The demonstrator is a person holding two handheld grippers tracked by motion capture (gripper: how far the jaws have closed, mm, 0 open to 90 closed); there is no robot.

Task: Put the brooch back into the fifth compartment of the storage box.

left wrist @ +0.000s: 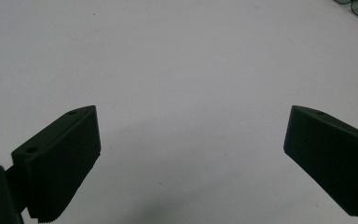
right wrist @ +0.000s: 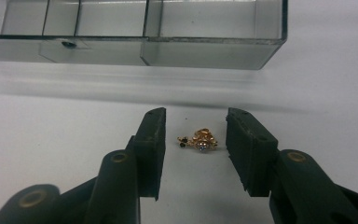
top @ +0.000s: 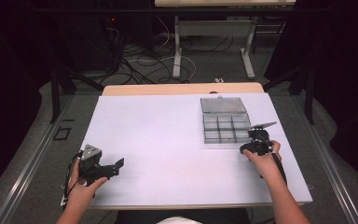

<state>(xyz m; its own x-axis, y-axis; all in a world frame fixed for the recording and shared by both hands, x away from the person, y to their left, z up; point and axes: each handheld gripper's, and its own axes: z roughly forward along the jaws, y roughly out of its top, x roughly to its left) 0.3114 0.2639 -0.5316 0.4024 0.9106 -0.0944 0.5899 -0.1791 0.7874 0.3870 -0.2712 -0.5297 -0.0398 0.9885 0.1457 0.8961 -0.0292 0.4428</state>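
**Now: right tool straddles a small gold trinket beside the clear box**

Here the right tool (right wrist: 193, 142) sits low over the white tabletop (top: 168, 135), its two black jaws partly spread with a gap between them. A small gold trinket (right wrist: 199, 140) with a pale stone lies flat on the tabletop in that gap. Neither jaw touches it; it lies a little nearer the right-hand jaw in the right gripper view. Just beyond the trinket stands the clear box (right wrist: 205, 51) with its dividers, the near wall facing the tool. In the high view the right tool (top: 256, 140) is just beside the box's (top: 226, 127) near right corner, and the box lid lies open on the far side.

The left tool (left wrist: 191, 140) is spread wide and holds nothing, with bare tabletop between its jaws. In the high view it (top: 114, 167) is well apart from the box, toward the near left of the tabletop.
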